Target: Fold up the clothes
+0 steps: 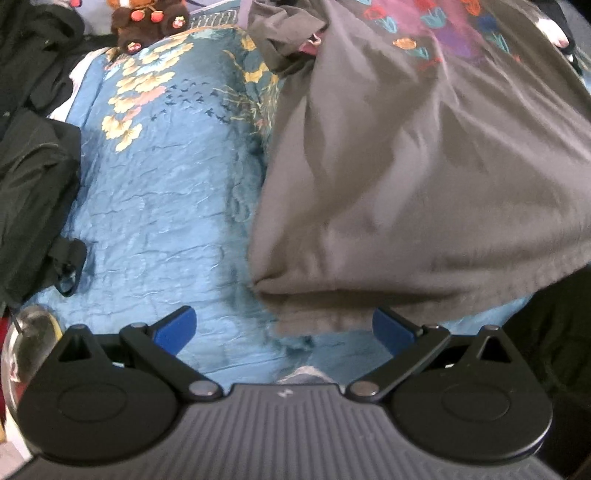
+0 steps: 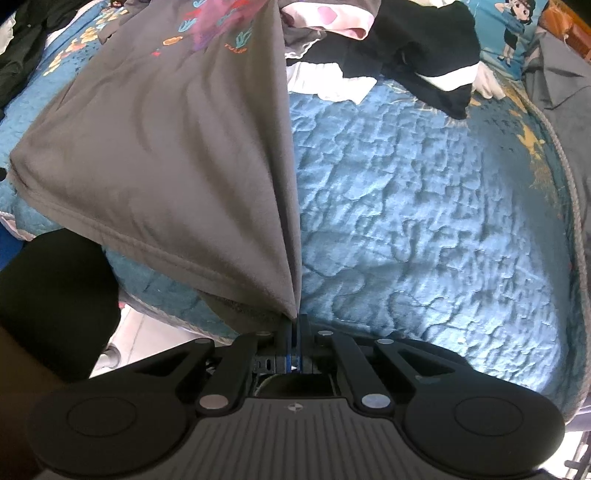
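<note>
A grey T-shirt (image 1: 406,166) with a colourful flower print lies over the blue quilted bed cover (image 1: 166,203). Its hem hangs between the blue pads of my left gripper (image 1: 284,328), whose jaws stand wide open and do not press the cloth. In the right wrist view the same grey T-shirt (image 2: 166,147) is lifted and stretched into a taut fold. My right gripper (image 2: 294,325) is shut on its bottom corner, pads together on the fabric.
Black garments (image 1: 33,192) lie at the left of the bed, with a brown plush toy (image 1: 147,26) at the head. A pile of black, white and pink clothes (image 2: 388,55) sits at the far side, and a grey garment (image 2: 565,110) at the right edge.
</note>
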`<state>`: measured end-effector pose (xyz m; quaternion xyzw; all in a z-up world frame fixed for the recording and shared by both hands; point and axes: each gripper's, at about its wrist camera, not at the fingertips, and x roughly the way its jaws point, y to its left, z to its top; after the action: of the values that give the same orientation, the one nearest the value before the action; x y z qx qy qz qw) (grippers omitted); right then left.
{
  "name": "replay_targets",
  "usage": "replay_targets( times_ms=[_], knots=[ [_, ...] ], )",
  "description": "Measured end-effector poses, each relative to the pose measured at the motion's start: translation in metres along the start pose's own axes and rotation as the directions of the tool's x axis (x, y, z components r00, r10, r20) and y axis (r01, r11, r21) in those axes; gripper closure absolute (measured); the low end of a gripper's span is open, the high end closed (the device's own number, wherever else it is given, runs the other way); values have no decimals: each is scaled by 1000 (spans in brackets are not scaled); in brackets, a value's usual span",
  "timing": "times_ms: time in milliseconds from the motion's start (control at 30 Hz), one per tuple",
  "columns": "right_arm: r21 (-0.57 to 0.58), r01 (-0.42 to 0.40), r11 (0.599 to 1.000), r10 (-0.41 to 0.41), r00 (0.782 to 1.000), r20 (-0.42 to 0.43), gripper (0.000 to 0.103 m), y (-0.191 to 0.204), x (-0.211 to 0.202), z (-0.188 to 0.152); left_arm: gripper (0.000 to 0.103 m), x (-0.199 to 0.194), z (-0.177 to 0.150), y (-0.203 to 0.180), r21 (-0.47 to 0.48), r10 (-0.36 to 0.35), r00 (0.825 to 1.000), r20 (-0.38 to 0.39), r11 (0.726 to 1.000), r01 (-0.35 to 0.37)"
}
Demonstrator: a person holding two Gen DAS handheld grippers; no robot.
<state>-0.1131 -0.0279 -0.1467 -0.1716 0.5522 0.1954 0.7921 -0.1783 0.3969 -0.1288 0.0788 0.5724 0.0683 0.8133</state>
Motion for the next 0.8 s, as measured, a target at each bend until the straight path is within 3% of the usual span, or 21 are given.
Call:
replay_targets(
  times_ms=[267, 500, 633, 800],
  knots=[
    [14, 70, 997, -70, 998, -3, 101, -13, -4, 3, 0, 11, -13, 8, -5, -52, 999, -13, 999, 52],
    [36, 202, 979, -204, 978, 40, 101, -31, -8, 12, 0, 15, -18, -11, 31, -83, 996, -21, 996, 83],
    [54, 221, 974, -223, 974, 46, 101, -41, -10, 17, 0, 18, -21, -14, 11, -107, 994, -33, 994, 107],
    [55, 222, 974, -224, 974, 42, 101, -41, -7, 16, 0, 12, -20, -33, 31, -154, 988, 12, 988, 154]
  ],
)
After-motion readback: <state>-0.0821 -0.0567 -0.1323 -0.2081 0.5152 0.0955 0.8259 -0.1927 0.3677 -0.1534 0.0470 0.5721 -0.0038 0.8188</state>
